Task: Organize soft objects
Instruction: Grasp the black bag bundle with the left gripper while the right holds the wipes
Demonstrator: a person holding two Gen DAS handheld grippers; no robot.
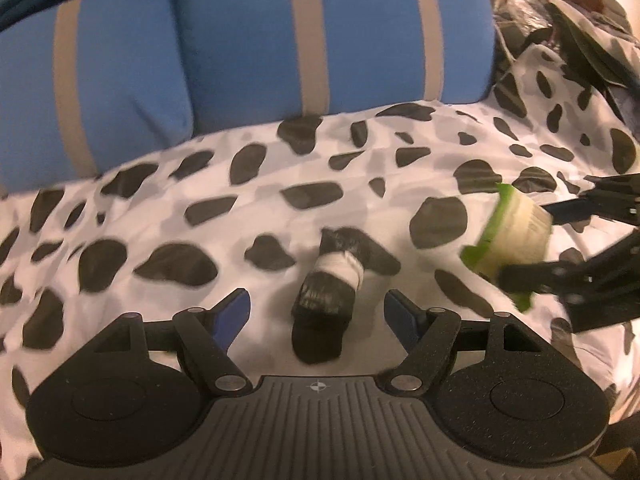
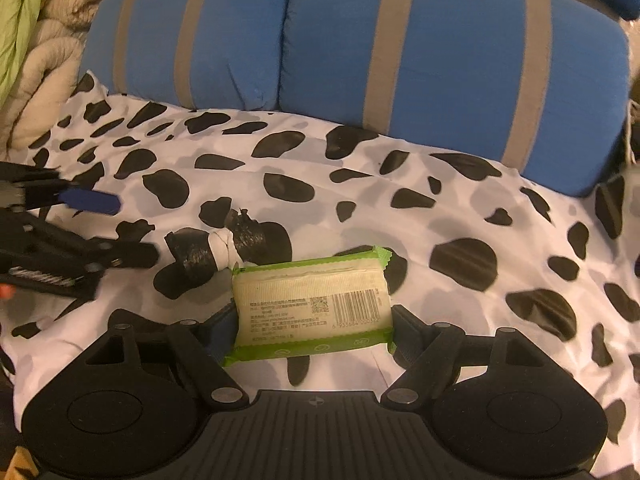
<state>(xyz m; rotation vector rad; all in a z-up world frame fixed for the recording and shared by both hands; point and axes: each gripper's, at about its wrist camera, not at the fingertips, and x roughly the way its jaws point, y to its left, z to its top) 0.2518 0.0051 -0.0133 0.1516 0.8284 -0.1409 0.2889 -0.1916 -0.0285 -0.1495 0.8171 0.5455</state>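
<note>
Clamping a green-edged tissue pack (image 2: 312, 312) between its pads, the right hand-held gripper (image 2: 312, 330) holds it above the cow-print sheet (image 2: 440, 208). The left hand-held gripper (image 1: 318, 312) stands wide over a black rolled sock bundle (image 1: 328, 284) lying near blue striped pillows (image 1: 240, 40).

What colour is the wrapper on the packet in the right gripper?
Green-edged, pale cream middle with a barcode: packet, clearest in the right wrist view.

Left wrist view: rides the left gripper (image 1: 318, 312), angled down, close over the cow-spotted white bedsheet (image 1: 160, 216)
Right wrist view: likewise, on the right gripper (image 2: 312, 330)
Shared: bedsheet, blue grey-striped pillows (image 2: 440, 60), black-and-white knotted fabric bundle (image 1: 328, 276)
</note>
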